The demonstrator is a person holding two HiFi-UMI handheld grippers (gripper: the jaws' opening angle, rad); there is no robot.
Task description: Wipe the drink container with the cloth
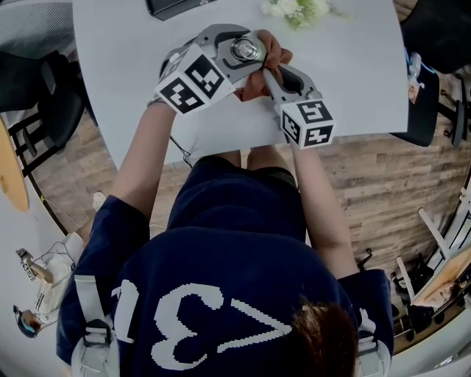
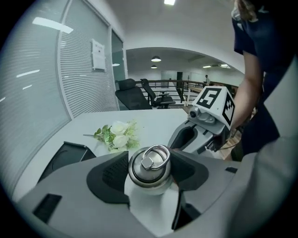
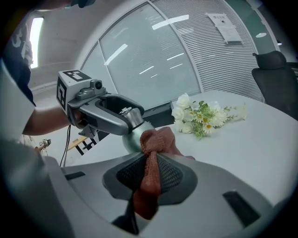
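Note:
A steel drink bottle (image 2: 149, 169) with a ring-handled cap sits clamped between the jaws of my left gripper (image 2: 150, 173), held up above the white table (image 1: 353, 66). From the head view the bottle (image 1: 246, 50) shows as a round cap between the left gripper (image 1: 246, 53) and the right gripper (image 1: 263, 74). My right gripper (image 3: 150, 173) is shut on a reddish-brown cloth (image 3: 152, 158), whose bunched end presses against the bottle's rounded side (image 3: 135, 139). The cloth (image 1: 266, 59) lies partly hidden behind the grippers in the head view.
A small bunch of white flowers (image 1: 296, 9) lies at the table's far edge. A dark flat tray or device (image 1: 173, 6) sits at the far left of the table. Office chairs (image 2: 139, 95) stand beyond the table; the wooden floor lies below.

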